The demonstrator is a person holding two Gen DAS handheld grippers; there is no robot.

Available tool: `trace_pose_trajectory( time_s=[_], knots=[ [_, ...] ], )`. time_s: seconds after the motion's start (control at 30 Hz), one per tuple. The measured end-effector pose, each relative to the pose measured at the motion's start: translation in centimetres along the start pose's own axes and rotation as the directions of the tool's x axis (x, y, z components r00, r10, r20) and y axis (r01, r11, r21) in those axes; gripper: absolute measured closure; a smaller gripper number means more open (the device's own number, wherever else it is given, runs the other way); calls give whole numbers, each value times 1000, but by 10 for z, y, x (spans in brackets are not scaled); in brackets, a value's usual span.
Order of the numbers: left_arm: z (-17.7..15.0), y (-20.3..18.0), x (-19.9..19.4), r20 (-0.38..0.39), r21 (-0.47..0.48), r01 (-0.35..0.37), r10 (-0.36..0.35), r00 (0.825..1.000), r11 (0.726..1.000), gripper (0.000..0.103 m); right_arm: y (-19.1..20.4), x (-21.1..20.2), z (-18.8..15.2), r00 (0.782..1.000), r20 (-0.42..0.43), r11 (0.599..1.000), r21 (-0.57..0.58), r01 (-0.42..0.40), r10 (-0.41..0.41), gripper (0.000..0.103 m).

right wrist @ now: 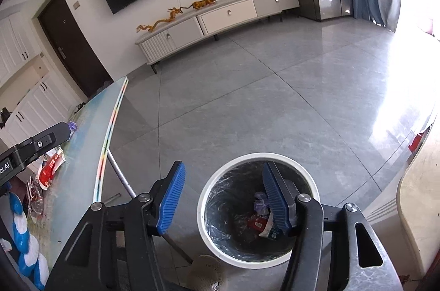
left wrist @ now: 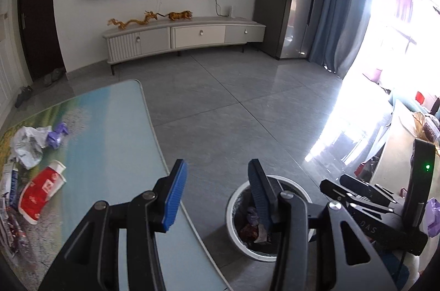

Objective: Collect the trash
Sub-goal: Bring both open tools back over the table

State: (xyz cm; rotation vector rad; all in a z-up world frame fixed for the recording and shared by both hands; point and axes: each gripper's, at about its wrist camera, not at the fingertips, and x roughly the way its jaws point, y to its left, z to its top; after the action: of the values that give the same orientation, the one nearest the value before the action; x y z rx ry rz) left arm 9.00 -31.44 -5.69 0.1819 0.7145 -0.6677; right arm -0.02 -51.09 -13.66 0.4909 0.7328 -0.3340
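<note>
Some scraps already lie in the bin (right wrist: 258,208) at lower centre — the left gripper (left wrist: 217,197) and right gripper (right wrist: 222,197) both gape, holding nothing — while a red cup (left wrist: 41,192), a crumpled bag (left wrist: 29,145) and wrappers (lower left) wait on the table (left wrist: 115,131).

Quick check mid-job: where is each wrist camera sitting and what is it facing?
Left wrist: on the left gripper, over the table edge, facing the TV wall; own open, empty fingers and the right gripper show.
Right wrist: on the right gripper, above the trash bin; own open fingers and the left gripper show.
Shared: bin, table, red paper cup, TV.
</note>
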Motion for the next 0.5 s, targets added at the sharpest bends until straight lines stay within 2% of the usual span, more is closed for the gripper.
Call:
trace_pose_trajectory(
  time_s=[0.2,0.3,0.5],
  knots=[
    [-6,22,-41,46,14,-82,82,996,997,58,34,-25,5,998,54,998,-62,-28,31,40],
    [-10,32,-57,73,9,-123,122,990,992,51,54,-35,7,996,73,994,-97,-47,54,39],
    [-20,58,-85,121,-27,-179,181,976,984,49,85,-46,8,991,93,983,-163,-81,97,37]
  ],
)
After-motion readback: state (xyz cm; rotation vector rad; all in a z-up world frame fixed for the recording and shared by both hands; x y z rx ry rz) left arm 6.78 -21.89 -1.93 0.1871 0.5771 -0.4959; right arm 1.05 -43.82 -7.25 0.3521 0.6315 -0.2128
